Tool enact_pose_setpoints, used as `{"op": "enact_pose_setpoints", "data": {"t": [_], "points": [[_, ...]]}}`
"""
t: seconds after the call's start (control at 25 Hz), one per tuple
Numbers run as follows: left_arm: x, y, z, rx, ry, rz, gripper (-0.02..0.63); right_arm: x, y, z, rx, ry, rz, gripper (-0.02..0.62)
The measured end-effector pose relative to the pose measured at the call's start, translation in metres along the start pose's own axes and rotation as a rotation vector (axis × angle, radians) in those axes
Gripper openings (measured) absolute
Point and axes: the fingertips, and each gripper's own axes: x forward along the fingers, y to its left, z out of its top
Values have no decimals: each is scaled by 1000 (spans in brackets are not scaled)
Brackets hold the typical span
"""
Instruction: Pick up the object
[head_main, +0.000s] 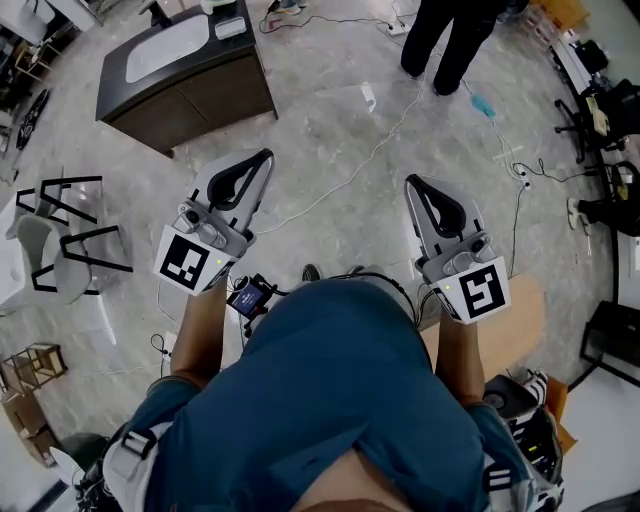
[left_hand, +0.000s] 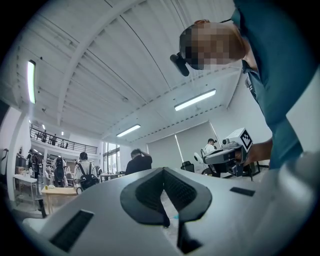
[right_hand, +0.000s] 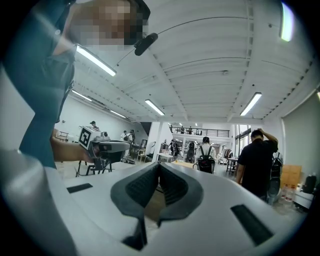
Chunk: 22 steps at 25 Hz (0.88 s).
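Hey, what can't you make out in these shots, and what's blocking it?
Which thing is to be picked up: no view singles it out.
Floor beneath the person: head view, hidden by the blue shirt.
Standing person: head view, cut off above the legs by the top edge.
White item on the floor: head view, too small to identify.

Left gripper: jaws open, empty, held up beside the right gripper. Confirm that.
Wrong on the jaws. The left gripper is shut, tips touching, as the left gripper view shows. It is empty and held up beside the right gripper.
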Motion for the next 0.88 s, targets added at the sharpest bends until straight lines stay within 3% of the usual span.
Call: {"op": "enact_pose_setpoints", "data": {"t": [0.56,0.88], "points": [[102,54,-32,32,50,88,4,58,-114,-38,43,-32,77,14],[160,63,-45,44,67,130,5,67,-177,-56,41,-45,121,14]]}}
